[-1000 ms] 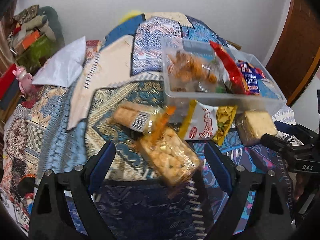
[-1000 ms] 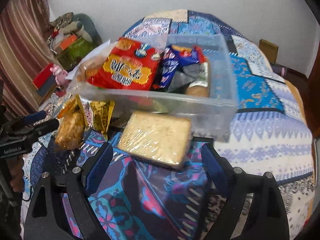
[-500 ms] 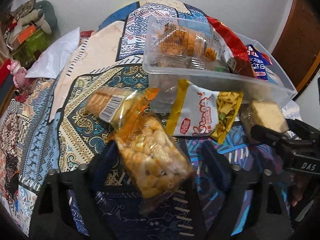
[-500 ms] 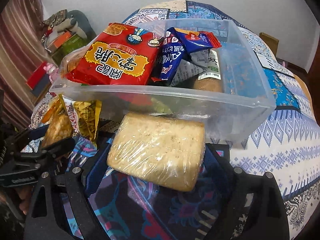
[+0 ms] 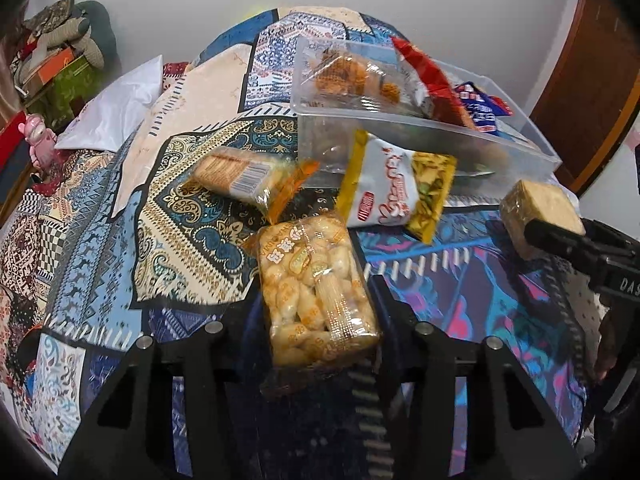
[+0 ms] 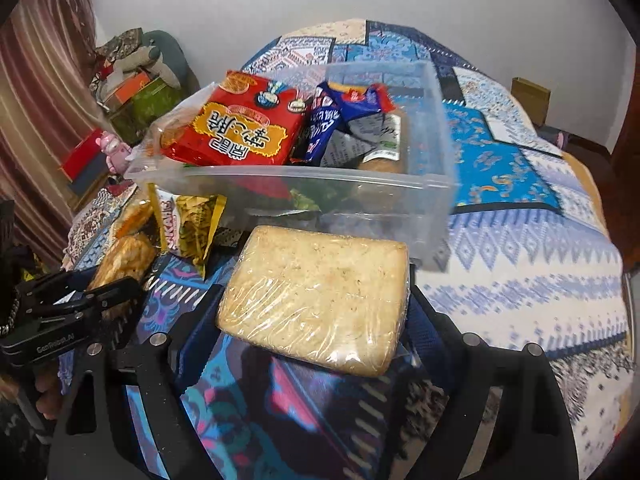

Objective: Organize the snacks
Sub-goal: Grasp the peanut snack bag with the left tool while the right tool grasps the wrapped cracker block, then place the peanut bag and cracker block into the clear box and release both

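The left matte-black plastic two-finger gripper point(image 5: 318, 332) has angular finger arms with cut-out windows and silver round screws; the matching right gripper point(image 6: 314, 312) adds blue finger pads point(image 6: 196, 328). White lettering marks each body, and skin shows at the handles

Left gripper point(image 5: 318, 322): fingertips hidden behind puff-snack bag point(image 5: 316, 296); contact not visible. Right gripper point(image 6: 314, 300): tips covered by wrapped cracker block point(image 6: 316, 294). Clear bin point(image 6: 304, 178): lower contents murky thru wall, green pkt unreadable. Bin's far corner motion-blurred. Yellow-white bag point(image 6: 188, 224) partly tucked under bin. Shelf clutter point(image 5: 52, 68) at left edge too small to ID.
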